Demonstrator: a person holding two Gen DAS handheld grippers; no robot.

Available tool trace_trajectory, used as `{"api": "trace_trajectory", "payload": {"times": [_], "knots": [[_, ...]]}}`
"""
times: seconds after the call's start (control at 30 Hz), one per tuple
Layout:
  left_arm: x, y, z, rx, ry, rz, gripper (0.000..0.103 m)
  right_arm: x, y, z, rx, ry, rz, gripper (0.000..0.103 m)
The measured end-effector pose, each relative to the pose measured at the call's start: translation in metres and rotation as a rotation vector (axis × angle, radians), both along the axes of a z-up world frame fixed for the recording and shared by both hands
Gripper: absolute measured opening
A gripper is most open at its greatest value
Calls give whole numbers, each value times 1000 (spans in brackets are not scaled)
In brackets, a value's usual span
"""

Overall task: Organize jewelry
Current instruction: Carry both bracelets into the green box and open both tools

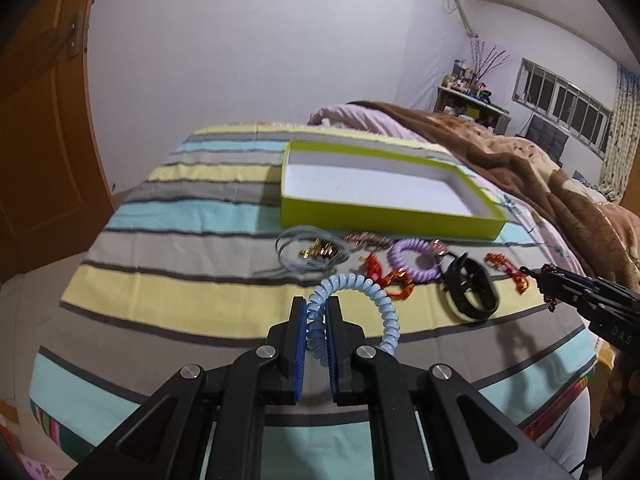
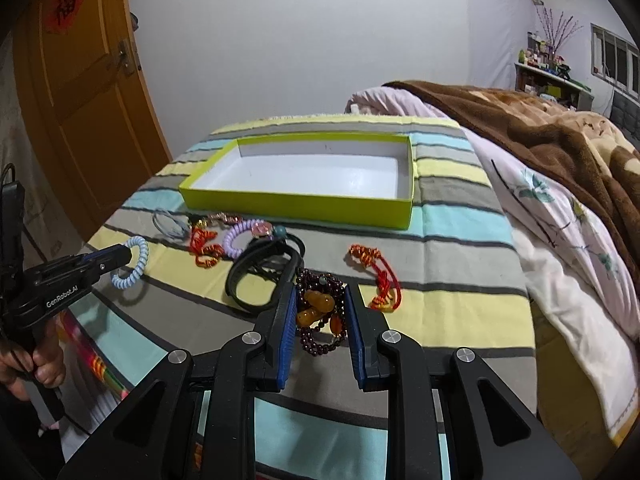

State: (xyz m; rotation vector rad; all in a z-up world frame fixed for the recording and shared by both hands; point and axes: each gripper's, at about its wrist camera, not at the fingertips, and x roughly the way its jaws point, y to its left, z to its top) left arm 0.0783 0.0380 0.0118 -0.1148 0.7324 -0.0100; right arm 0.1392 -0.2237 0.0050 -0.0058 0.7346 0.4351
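My left gripper [image 1: 317,305] is shut on a pale blue coil bracelet [image 1: 376,300], held above the striped cloth; the same bracelet [image 2: 134,266] shows in the right wrist view at the left gripper [image 2: 124,257]. My right gripper [image 2: 320,300] is shut on a dark red bead bracelet with amber gourd beads [image 2: 320,308]; in the left wrist view the right gripper [image 1: 548,276] comes in from the right with those beads hanging. An open lime-green box [image 1: 384,216] [image 2: 296,204] with a white inside lies beyond the jewelry.
On the cloth lie a purple coil bracelet [image 2: 240,240], a black band [image 2: 256,276], red cord bracelets [image 2: 380,276] [image 2: 204,250], a grey-blue cord loop [image 1: 296,252] and a pink chain piece [image 1: 368,240]. A brown blanket [image 2: 560,136] covers the right. A wooden door [image 2: 88,80] stands left.
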Motion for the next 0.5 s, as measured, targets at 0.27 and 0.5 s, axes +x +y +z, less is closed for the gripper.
{"api": "trace_trajectory", "payload": {"times": [0.27,0.5], "knots": [[26,-6,27,13,-55,-39,9,20,9,15,-8,-34,11,24],[74,-6,38,43,-65,-51,9,61,16,25,-22,-55,12,24]]}}
